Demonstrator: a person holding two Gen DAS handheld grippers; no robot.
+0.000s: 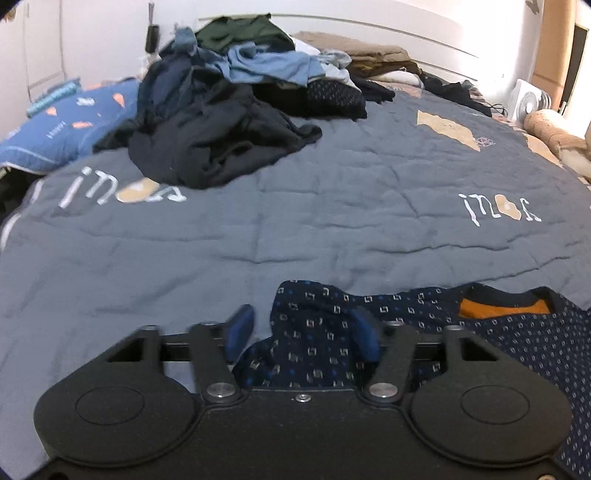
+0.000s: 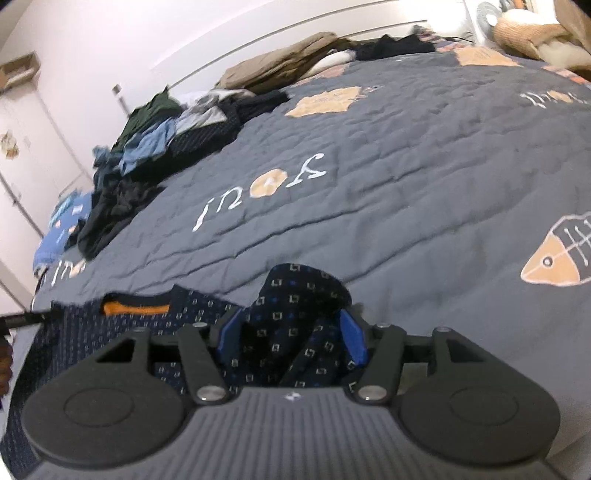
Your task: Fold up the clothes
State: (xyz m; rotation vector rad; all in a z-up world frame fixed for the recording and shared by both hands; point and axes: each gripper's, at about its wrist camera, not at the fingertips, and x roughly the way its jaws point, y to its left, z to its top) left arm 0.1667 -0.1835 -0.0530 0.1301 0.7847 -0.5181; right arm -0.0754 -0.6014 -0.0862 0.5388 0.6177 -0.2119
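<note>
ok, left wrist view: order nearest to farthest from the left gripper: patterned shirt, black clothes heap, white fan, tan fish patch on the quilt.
1. patterned shirt: bunched between the left gripper fingers, spreading right.
2. black clothes heap: on the quilt, ahead and left.
3. tan fish patch: ahead and right, roughly as deep as the heap's back; close call.
4. white fan: beyond the bed, far right.

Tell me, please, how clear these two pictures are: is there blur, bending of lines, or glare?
Left wrist view: the headboard bows from fisheye bending, the clothes pile is slightly soft, and the corners are dark. Right wrist view: tilted, the quilt bulges like a dome, and the shirt edge looks smeared. Lighting is soft in both, with no strong glare.
</note>
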